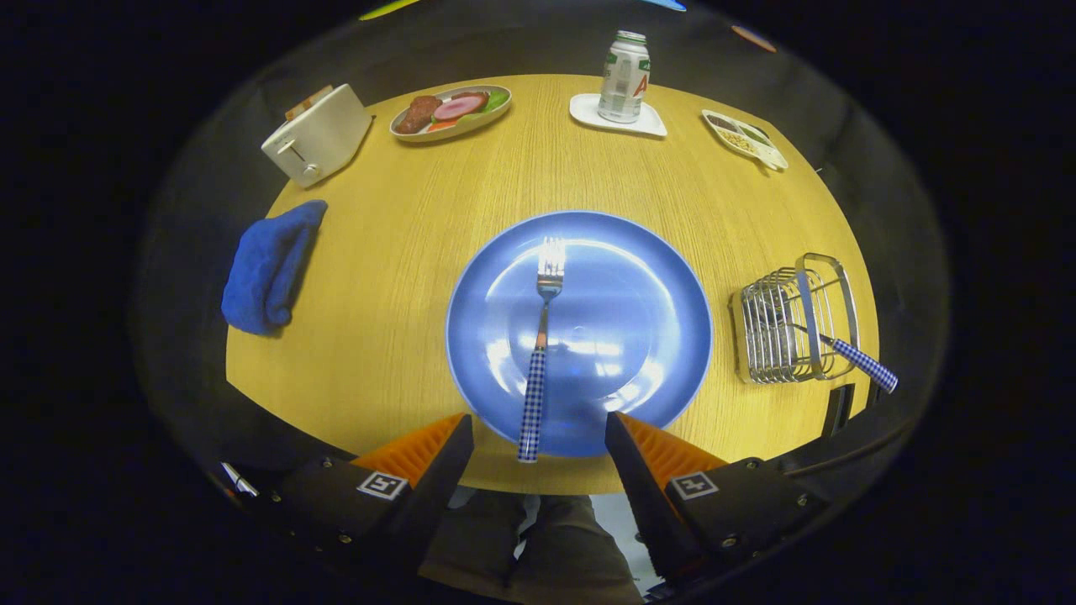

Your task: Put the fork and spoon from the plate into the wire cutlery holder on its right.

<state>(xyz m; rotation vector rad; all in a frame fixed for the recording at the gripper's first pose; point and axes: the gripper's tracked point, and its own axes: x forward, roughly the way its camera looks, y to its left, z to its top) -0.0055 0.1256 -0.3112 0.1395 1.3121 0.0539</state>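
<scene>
Tongs (538, 428) spread wide, holding nothing, hovering at the near edge of the blue plate (639, 277); the two fingers (441, 458) flank the end of the fork handle without touching it. Fork (540, 349) lies along the plate's middle, tines toward the far side, checked handle pointing back at the tongs and overhanging the near rim. Wire cutlery holder (786, 323) stands on the tabletop (403, 277) just right of the plate. Spoon (845, 349) already in it, checked handle sticking out to the right. Left of the plate, well apart: folded blue cloth (269, 265). Beyond the plate, along the far side: white toaster (315, 134), oval dish of food (451, 111), bottle (625, 77) on a white coaster (618, 118), small snack tray (746, 139).
</scene>
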